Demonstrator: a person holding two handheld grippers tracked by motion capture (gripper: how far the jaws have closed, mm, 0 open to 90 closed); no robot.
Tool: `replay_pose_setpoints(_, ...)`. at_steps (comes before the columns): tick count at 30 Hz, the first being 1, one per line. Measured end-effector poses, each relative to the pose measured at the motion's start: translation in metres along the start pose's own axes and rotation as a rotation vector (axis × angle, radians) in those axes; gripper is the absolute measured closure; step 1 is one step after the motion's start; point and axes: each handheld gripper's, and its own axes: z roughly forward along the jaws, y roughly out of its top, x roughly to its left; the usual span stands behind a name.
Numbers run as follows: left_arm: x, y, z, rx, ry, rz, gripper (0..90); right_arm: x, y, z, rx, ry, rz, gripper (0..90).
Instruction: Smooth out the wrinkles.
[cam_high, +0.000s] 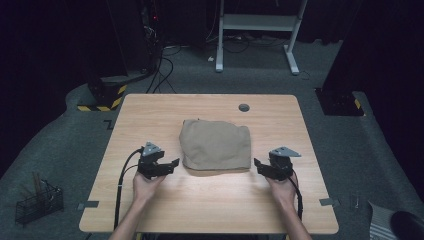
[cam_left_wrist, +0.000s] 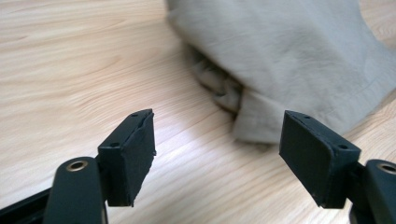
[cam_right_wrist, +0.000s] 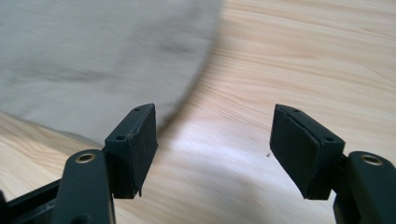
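cloth (cam_high: 216, 145) lies folded mid-worktop (cam_high: 150, 107) | left gripper (cam_high: 169, 165) at 8, right gripper (cam_high: 260, 166) at 4, both agape, empty | folding looks finished

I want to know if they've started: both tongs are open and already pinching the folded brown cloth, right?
Not quite. Both tongs are open, but neither is pinching the folded brown cloth. In the high view the left tongs and the right tongs sit beside it, with bare table between their jaws.

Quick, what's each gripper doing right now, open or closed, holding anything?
Left gripper: open, holding nothing, jaws spread just short of the folded tan cloth.
Right gripper: open, holding nothing, beside the cloth's other edge.
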Motion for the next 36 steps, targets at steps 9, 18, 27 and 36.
replay_pose_setpoints(9,0.020,-0.020,-0.022,-0.010,0.087,-0.027,27.2,-0.031,-0.019,-0.021,-0.004,-0.080,0.065,32.2)
replay_pose_setpoints(18,0.038,-0.041,-0.027,0.002,0.174,-0.060,27.8,-0.043,-0.033,-0.026,0.017,-0.137,0.080,32.4)
replay_pose_setpoints(27,0.048,-0.052,-0.011,0.076,0.274,-0.035,24.8,-0.043,-0.040,-0.015,0.094,-0.163,0.059,29.0)
replay_pose_setpoints(36,0.048,-0.052,-0.011,0.083,0.267,-0.033,22.2,-0.043,-0.040,-0.015,0.091,-0.168,0.060,28.7)
